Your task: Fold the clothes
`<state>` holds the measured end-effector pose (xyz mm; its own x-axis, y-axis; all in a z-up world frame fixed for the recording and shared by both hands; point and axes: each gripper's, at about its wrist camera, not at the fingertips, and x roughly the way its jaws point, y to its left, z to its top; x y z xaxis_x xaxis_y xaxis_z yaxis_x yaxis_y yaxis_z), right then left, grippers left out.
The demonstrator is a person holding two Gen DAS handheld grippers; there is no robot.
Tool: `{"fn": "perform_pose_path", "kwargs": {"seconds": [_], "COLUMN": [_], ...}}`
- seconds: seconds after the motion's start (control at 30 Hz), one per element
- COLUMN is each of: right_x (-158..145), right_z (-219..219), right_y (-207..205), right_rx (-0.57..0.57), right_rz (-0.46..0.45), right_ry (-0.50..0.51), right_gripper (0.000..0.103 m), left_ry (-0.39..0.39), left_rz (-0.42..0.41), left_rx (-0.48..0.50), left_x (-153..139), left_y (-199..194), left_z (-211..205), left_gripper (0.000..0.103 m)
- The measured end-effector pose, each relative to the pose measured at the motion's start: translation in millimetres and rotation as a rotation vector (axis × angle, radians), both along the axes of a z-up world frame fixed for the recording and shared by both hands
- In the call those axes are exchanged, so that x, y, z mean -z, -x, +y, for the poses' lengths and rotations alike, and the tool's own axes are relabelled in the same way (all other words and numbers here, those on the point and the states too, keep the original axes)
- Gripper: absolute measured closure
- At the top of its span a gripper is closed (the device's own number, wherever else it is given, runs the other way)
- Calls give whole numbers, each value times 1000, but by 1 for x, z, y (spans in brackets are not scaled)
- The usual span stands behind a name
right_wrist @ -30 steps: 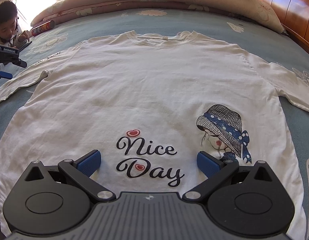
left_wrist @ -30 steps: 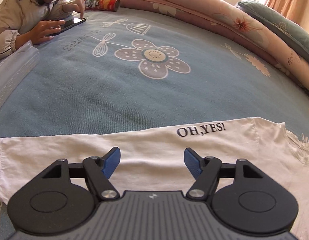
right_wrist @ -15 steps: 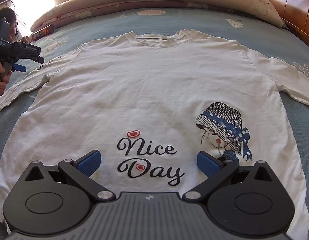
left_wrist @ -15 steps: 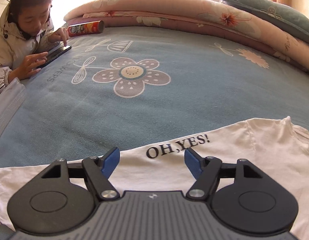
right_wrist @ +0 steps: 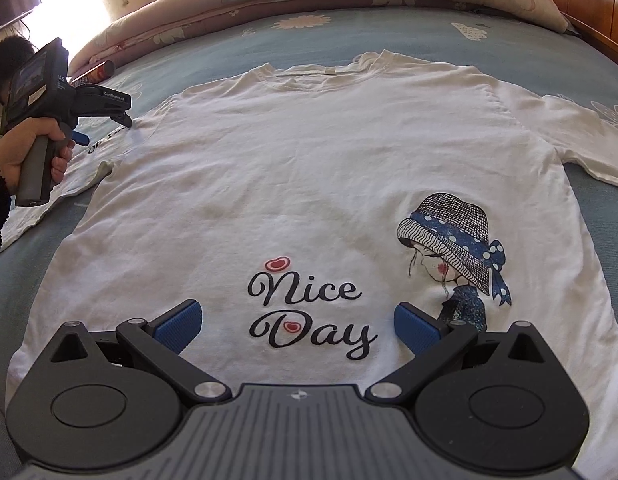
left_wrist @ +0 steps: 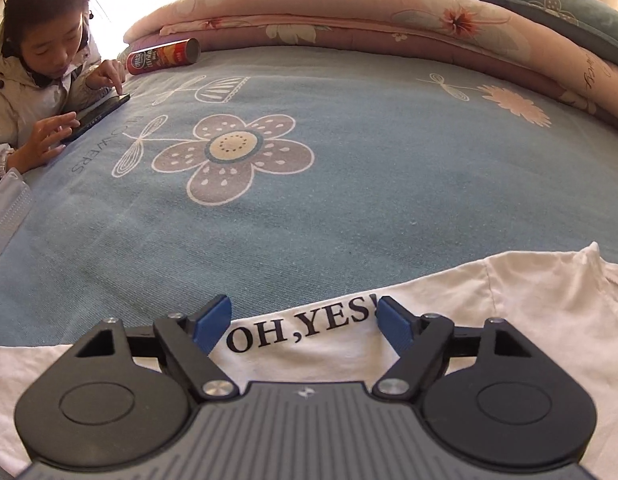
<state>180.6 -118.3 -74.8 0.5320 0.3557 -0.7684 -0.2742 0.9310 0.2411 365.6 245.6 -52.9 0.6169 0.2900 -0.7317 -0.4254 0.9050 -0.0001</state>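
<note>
Bed: I work over a blue flowered bedspread (left_wrist: 349, 208), with rolled quilts (left_wrist: 349, 12) and a pillow (left_wrist: 549, 4) along its far edge.
Bystander: a child (left_wrist: 41, 60) leans on the bed's far-left corner, tapping a phone (left_wrist: 97, 114); a red snack tube (left_wrist: 163, 56) lies just beside the quilts.
T-shirt: the white T-shirt (right_wrist: 309, 168) lies flat and face up in the middle of the bed, collar away from me, both sleeves spread out to the sides, "Nice Day" print near the hem.
Sleeve: the left sleeve (left_wrist: 429, 328), printed "OH,YES!", lies flat on the bedspread.
Left gripper: my left gripper (left_wrist: 305, 320) hovers over that sleeve, jaws wide, the lettering between the blue pads, nothing held.
Right gripper: my right gripper (right_wrist: 295, 320) hangs above the hem, jaws wide, holding nothing.
Done: I judge only the laying-out is finished; I see no crease anywhere.
Left to do: every fold, I reckon — sleeves inward, sides, then hem up toward the collar.
Next: probably pinching the left sleeve's edge to bring it in.
</note>
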Motion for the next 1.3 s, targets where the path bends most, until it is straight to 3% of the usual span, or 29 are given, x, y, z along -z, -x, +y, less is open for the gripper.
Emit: {"fn": "perform_pose_path", "kwargs": {"seconds": [0.07,0.23,0.37,0.53,0.73,0.97,1.13,1.3], "right_x": [-1,-3,-3,-2,-1,-1,0,1], "right_z": [-3,-5,-7,-10,-11,-8,-4,-1], "right_y": [1,2,2,1,0,1,2,4], "right_rx": [4,6,9,8,4,6,0,-5], "right_rz": [13,28,33,39,40,32,16,4], "right_ry": [-31,-59,-70,-80,-79,-65,-35,-11], "right_gripper": [0,0,0,0,0,0,0,0], "left_ry": [56,93,44,-6,-24,6,86,166], "left_rz": [-40,-23,19,12,27,55,98,96], "left_rx": [77,261,286,215,156,238,268,235], "left_x": [-10,-5,15,30,22,-22,-48,-42], "left_y": [4,-6,-20,-45,-63,-29,5,45], "left_z": [-18,-83,-107,-98,-88,-78,-50,-1], "left_gripper": [23,23,23,22,22,22,21,21]}}
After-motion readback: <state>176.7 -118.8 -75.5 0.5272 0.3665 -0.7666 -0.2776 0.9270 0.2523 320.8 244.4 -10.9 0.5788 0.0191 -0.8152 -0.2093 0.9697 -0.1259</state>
